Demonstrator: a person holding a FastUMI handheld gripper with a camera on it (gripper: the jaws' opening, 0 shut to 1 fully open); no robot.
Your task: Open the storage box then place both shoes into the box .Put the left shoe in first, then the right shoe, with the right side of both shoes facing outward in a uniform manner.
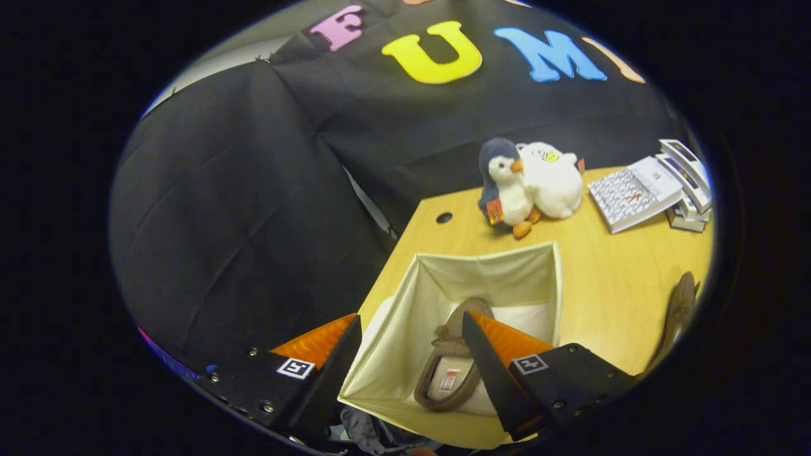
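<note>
Your gripper (412, 354) hangs agape, holding nothing. One brown shoe (451, 367) inside the cream storage box (488, 269); second shoe (678, 310) on table (608, 278).

Storage box (488, 278): soft matt cloth, cream, its walls creased at the folds. Shoe (451, 364) inside it: brown suede-like upper, matt and slightly napped, with a pale fleecy lining. Second shoe (679, 310) on the table: same dull brown nap. Table (608, 272): smooth wood-look top with a faint sheen. Gripper (412, 354), fingers spread apart over the box: matt rigid plastic bodies with ribbed pads. Penguin toy (504, 183) and white toy (554, 180): fuzzy plush. Booklets (633, 193): printed paper.
</note>
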